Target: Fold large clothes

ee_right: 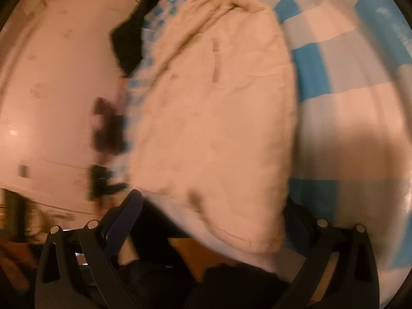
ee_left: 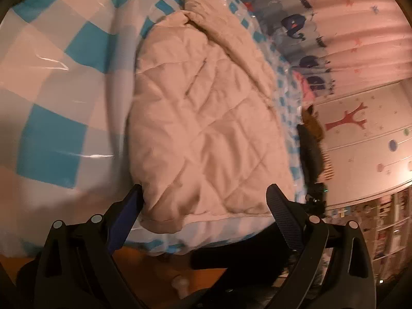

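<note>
A cream quilted padded jacket point(ee_left: 206, 118) is seen filling the middle of the left wrist view, laid on a blue-and-white checked plastic-covered sheet point(ee_left: 51, 82). The left gripper point(ee_left: 204, 198) is held open, its fingers spread at the jacket's near hem. In the blurred right wrist view, the jacket point(ee_right: 213, 118) fills the centre; the right gripper point(ee_right: 211, 206) is spread wide, its right finger partly hidden behind the hem.

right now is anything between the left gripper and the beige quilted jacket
Nothing visible. The left gripper is open right at the near hem of the beige quilted jacket, which lies on the blue checkered cover. No other item sits between its fingers and the fabric.
</note>
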A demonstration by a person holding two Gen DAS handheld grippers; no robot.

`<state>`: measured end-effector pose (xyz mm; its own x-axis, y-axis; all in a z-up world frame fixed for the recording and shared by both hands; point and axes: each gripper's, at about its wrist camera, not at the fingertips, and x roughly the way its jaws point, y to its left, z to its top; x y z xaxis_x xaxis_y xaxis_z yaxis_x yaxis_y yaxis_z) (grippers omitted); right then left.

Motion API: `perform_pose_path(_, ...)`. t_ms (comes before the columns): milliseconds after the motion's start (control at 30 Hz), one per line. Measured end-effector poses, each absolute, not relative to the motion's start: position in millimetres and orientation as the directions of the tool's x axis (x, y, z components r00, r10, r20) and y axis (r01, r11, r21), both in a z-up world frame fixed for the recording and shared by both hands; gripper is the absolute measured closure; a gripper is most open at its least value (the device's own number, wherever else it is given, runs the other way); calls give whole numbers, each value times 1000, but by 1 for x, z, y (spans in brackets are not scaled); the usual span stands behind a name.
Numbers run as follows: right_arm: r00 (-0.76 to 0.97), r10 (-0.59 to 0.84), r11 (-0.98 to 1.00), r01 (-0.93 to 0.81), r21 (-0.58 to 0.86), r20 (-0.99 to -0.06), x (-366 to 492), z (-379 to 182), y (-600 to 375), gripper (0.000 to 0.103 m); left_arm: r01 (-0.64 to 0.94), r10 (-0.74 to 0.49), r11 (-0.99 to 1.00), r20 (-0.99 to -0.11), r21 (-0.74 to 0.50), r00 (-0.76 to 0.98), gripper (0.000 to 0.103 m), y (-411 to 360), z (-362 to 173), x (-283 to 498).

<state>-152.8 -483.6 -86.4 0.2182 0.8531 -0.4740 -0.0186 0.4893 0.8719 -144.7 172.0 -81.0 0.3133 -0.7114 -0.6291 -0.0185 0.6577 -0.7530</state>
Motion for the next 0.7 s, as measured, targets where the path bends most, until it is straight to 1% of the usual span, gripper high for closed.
perform_pose_path(33, 221, 853, 488, -20, 873, -472, -154, -87, -485, 6, -18, -702, 672, -645, -741, 302, 12, 169, -83, -143)
perform_pose_path(100, 202, 817, 550, 9, 835, -540, -155, -93, -483, 7, -27, -655, 728, -707, -685, 266, 12, 163, -89, -140)
perform_pose_path(133, 200, 829, 534, -3, 846, -523, -155, -92, -482, 7, -43, -652, 732, -717, -680, 249, 12, 160, -94, -138)
perform_pose_path(200, 199, 865, 474, -22, 881, -460, -157, -89, -481, 7, -42, -670, 714, -699, -699, 250, 12, 157, -94, -138)
perform_pose_path(267, 193, 840, 516, 4, 856, -507, -155, -94, -480, 7, -32, -629, 757, -740, -653, 237, 12, 148, -96, -136)
perform_pose_path(300, 191, 842, 514, 3, 858, -505, -153, -94, -479, 7, -44, -612, 772, -760, -634, 220, 13, 147, -101, -135)
perform_pose_path(333, 194, 852, 494, 3, 869, -486, -152, -93, -479, 7, -51, -596, 784, -774, -618, 212, 15, 145, -104, -133)
perform_pose_path(367, 199, 858, 482, 6, 876, -473, -152, -92, -481, 7, -58, -574, 801, -792, -596, 209, 24, 143, -105, -132)
perform_pose_path(433, 205, 867, 461, 11, 887, -453, -151, -93, -483, 7, -58, -562, 807, -795, -587, 227, 47, 142, -102, -133)
perform_pose_path(467, 208, 870, 454, 12, 891, -446, -152, -93, -486, 7, -55, -569, 802, -790, -594, 227, 68, 145, -103, -134)
perform_pose_path(500, 216, 872, 447, 12, 894, -439, -154, -95, -490, 7, -59, -589, 787, -775, -615, 228, 81, 146, -103, -134)
perform_pose_path(533, 225, 868, 452, 13, 892, -443, -155, -94, -491, 12, -60, -596, 780, -769, -623, 233, 82, 148, -103, -135)
perform_pose_path(567, 229, 865, 456, 15, 890, -447, -157, -96, -493, 31, -42, -584, 791, -774, -610, 243, 85, 146, -100, -136)
perform_pose_path(600, 230, 864, 455, 25, 890, -448, -158, -99, -493, 46, -33, -579, 796, -777, -604, 247, 86, 143, -98, -137)
perform_pose_path(633, 234, 865, 447, 41, 894, -443, -157, -101, -496, 74, -32, -578, 798, -778, -602, 248, 86, 142, -97, -138)
perform_pose_path(667, 242, 866, 441, 39, 896, -437, -158, -102, -497, 79, -29, -575, 800, -779, -600, 251, 86, 141, -94, -138)
perform_pose_path(700, 246, 864, 446, 31, 894, -440, -159, -102, -497, 79, -21, -570, 804, -779, -595, 259, 86, 141, -89, -138)
